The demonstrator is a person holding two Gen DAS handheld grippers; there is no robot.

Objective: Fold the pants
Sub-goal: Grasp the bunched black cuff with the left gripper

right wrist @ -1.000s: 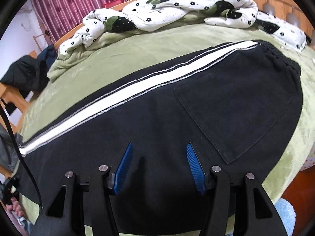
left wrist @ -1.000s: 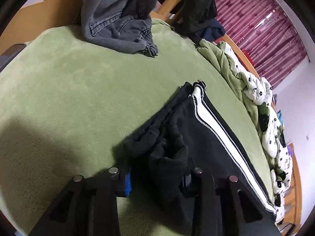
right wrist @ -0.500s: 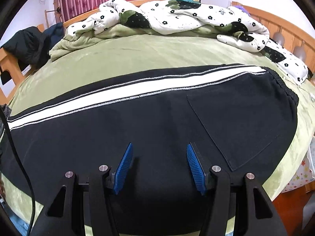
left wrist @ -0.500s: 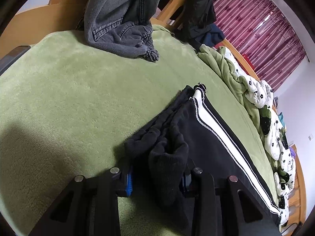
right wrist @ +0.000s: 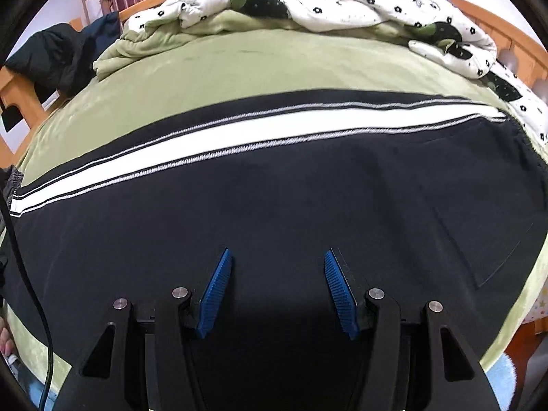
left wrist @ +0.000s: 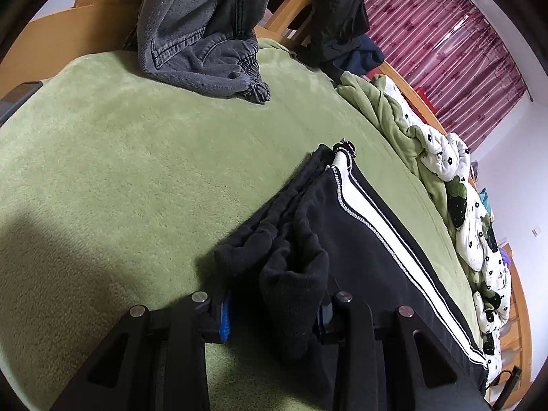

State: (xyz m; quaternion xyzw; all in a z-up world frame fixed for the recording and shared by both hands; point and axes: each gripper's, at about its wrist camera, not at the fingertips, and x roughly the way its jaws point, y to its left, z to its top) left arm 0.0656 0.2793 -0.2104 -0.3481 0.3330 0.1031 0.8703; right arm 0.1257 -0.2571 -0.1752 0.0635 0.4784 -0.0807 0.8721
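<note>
While the green blanket point(left wrist: 137, 178) offers open room left of the black pants point(right wrist: 274, 205), a floral duvet point(right wrist: 342, 3) crowds its far edge. Only the left view shows grey jeans point(left wrist: 205, 34). Left gripper point(left wrist: 274, 311) grasps the bunched cuff; right gripper point(right wrist: 277, 291) hovers released over the flat pants.

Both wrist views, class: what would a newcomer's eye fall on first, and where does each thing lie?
The black pants with a white side stripe stretch flat across the green fleece blanket, their cuff end bunched between the left gripper pads. The right gripper hangs open over the pants' middle. A white flower-print quilt is heaped along the far edge.
</note>
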